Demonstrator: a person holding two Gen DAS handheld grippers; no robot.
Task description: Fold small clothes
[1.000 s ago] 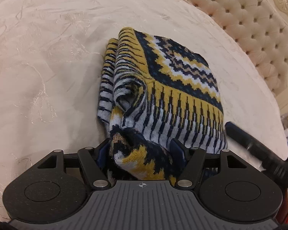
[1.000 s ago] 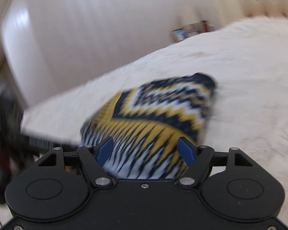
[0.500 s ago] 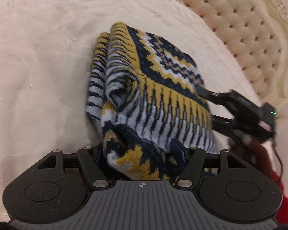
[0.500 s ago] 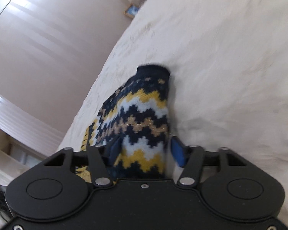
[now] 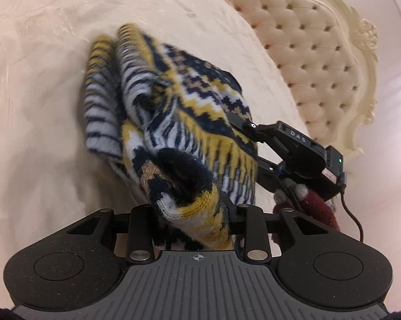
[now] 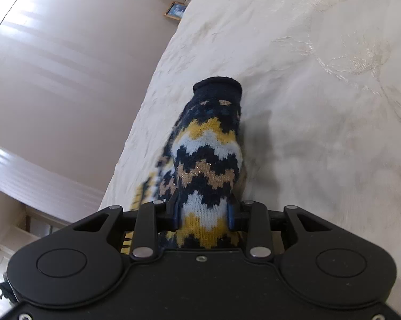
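Your left gripper (image 5: 191, 214) and right gripper (image 6: 203, 213) are closing, fingers pinching the patterned sweater (image 5: 179, 112) on the bed (image 5: 40, 106).

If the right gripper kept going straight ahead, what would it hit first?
The right gripper is closing on the knitted sweater, which already fills its path; beyond the dark cuff lies the white bedspread, probably next.
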